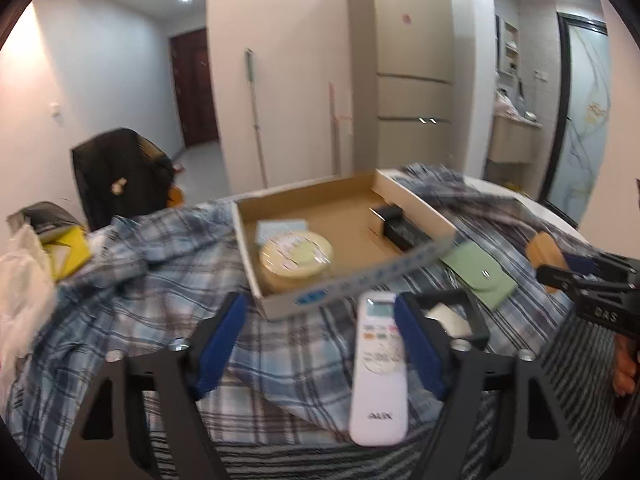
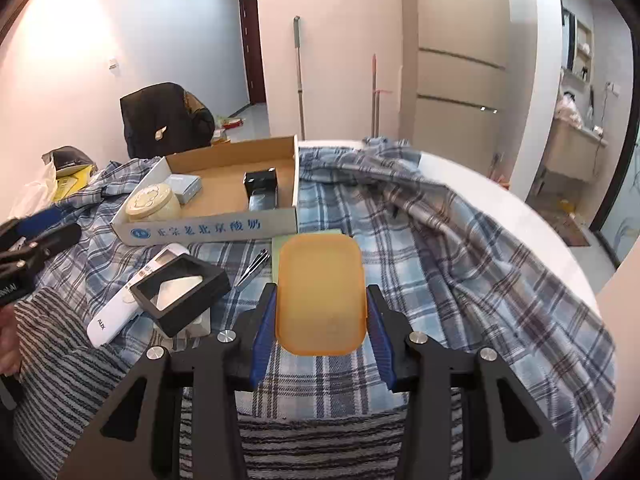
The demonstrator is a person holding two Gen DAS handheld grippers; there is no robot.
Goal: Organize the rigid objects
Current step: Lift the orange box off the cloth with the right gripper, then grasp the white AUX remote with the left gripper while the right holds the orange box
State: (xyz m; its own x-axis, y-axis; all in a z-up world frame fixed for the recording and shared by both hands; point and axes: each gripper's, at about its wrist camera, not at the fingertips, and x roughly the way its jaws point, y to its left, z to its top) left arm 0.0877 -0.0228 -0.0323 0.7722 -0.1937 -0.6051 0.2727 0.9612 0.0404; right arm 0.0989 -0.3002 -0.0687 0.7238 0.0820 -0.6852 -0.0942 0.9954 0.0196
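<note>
My right gripper (image 2: 321,312) is shut on an orange plastic box (image 2: 321,296) and holds it above the plaid cloth; the box also shows in the left wrist view (image 1: 546,250). My left gripper (image 1: 320,334) is open and empty over the cloth, with a white remote (image 1: 380,368) lying by its right finger. The remote also shows in the right wrist view (image 2: 128,300). A cardboard tray (image 1: 280,304) holds a round cream tin (image 1: 295,258), a pale blue box (image 1: 282,227) and black boxes (image 1: 394,222). The tray also shows in the right wrist view (image 2: 208,232).
A black open frame box (image 2: 180,290) lies on the remote. A green pouch (image 1: 480,276) and a pen (image 2: 252,266) lie near the tray. A plaid cloth (image 2: 440,248) covers the round white table (image 2: 532,216). A dark chair (image 1: 120,176) and bags (image 1: 24,272) stand left.
</note>
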